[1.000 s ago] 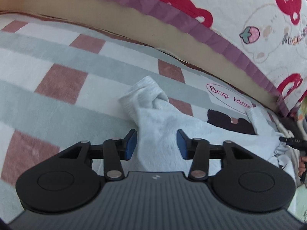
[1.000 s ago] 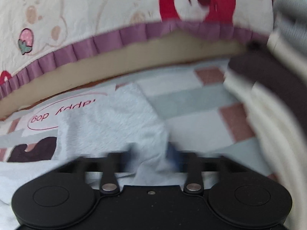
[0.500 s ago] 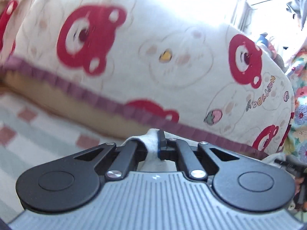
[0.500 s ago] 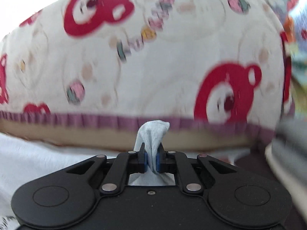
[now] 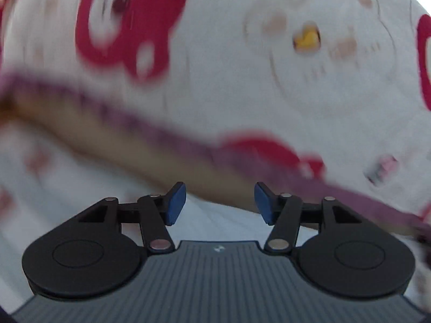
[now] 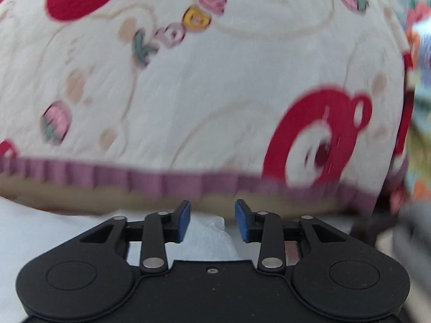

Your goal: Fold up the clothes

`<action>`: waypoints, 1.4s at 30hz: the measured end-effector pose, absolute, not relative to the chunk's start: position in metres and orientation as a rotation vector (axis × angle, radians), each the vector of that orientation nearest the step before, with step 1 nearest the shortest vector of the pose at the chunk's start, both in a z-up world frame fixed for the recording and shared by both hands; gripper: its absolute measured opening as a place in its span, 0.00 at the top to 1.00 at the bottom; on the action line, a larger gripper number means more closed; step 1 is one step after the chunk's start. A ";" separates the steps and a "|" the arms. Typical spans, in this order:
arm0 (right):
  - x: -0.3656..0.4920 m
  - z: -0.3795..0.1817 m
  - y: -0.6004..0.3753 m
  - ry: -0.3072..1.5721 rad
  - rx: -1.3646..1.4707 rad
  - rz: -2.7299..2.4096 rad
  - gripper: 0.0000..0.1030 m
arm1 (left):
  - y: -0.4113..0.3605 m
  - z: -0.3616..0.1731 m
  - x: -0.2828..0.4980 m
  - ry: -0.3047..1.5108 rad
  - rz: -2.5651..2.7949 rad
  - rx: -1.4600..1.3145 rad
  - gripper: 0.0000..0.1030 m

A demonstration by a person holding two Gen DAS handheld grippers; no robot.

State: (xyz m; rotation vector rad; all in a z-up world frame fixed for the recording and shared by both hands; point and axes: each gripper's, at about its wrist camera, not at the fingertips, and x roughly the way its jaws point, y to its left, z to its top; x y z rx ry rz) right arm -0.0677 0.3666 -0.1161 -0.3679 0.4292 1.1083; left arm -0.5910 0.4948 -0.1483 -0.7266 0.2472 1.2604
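Left gripper [image 5: 220,204] first: its jaws are opening, blue pads [image 5: 175,204] well apart, and nothing is pinched between them. Through the gap and just below it lies pale, whitish cloth, the white garment [image 5: 215,222], lying low behind the fingertips and touched by neither pad. The whole left view is smeared with blur, so the cloth's folds and edges cannot be made out.

Over to the right gripper [image 6: 212,222]: jaws opening here too, a clear gap between its blue pads [image 6: 184,222]. A crumpled peak of the white garment [image 6: 212,231] sits right in that gap, standing up between the two fingers, but daylight shows on either side of it, so the pads are not pressing on it. The rest of the cloth spreads down under the gripper body and away to the left as a pale sheet.

Beyond the fingers in both views, a big quilted cover [image 6: 215,94] fills the upper frame: cream ground, red bear heads, strawberries, coloured letters. A ruffled purple trim [image 6: 161,180] runs along its lower edge, and under that a tan band [image 6: 134,199] meets the white cloth. It stands directly ahead of both grippers like a wall, close behind the fingertips. In the left view the same trim [image 5: 134,123] slants down from upper left to lower right. At the far right of the right view, floral fabric [image 6: 417,80] and something dark and grey show, too blurred to name.
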 end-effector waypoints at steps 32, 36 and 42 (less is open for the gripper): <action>-0.130 -0.172 0.188 0.636 -0.266 1.502 0.92 | 0.224 -0.193 -0.456 0.790 0.498 -0.317 0.36; -0.100 -0.145 0.232 0.666 -0.204 1.475 0.92 | 0.233 -0.211 -0.434 0.929 0.471 -0.384 0.35; -0.085 -0.145 0.305 0.722 -0.269 1.416 0.92 | 0.245 -0.222 -0.432 1.027 0.547 -0.357 0.56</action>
